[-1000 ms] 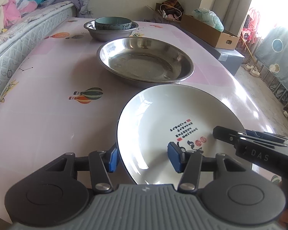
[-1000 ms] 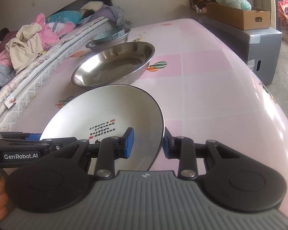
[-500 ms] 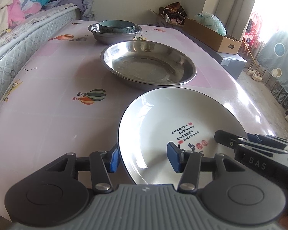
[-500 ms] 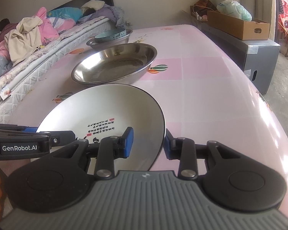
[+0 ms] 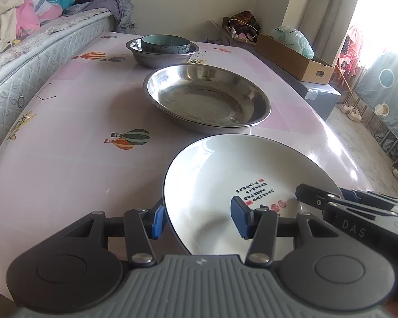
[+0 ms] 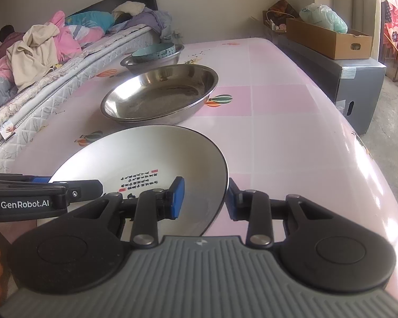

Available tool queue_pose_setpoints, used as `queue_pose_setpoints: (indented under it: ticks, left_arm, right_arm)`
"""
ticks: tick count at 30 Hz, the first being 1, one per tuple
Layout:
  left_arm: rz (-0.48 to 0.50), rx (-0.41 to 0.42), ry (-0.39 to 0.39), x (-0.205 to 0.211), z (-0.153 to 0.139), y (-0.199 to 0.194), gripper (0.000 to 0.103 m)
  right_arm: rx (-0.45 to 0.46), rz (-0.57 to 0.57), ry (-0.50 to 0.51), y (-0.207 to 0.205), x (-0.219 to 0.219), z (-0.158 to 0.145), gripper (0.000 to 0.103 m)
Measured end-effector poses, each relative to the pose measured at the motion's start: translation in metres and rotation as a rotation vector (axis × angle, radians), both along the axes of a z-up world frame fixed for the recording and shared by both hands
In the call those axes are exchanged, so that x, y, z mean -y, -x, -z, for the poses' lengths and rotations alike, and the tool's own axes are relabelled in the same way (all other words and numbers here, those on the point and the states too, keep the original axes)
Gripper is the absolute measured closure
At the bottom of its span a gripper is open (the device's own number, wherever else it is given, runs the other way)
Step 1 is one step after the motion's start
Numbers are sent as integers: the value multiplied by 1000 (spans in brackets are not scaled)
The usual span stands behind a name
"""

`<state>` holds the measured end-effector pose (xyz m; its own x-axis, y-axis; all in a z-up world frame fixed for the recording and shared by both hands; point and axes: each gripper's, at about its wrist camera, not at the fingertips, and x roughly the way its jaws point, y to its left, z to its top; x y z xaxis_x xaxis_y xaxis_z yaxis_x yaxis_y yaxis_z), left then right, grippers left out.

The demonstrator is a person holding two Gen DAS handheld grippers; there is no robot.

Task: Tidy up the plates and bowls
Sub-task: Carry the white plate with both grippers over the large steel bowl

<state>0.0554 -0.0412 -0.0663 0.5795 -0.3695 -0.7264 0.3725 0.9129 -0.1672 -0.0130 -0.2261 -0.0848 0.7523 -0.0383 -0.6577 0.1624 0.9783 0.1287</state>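
A white plate with black writing and red seals sits low in both views, at the near end of the pink table. My left gripper is shut on its left rim, one pad outside and one inside. My right gripper is shut on the right rim the same way. Each view also shows the other gripper's fingers reaching in over the plate. Beyond the plate stands a wide steel dish. Farther back a teal bowl rests inside a steel bowl.
A quilted mattress piled with clothes runs along the table's left side. On the right, a cardboard box holding a plastic bag sits on a grey cabinet. The table's right edge drops to the floor.
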Motion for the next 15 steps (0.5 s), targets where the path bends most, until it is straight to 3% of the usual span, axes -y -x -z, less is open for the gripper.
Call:
queue_pose_setpoints:
  ticks: [15]
  left_arm:
    - [-14, 13, 25, -7, -7, 1, 52]
  right_arm:
    - [12, -10, 1, 3, -3, -9, 71]
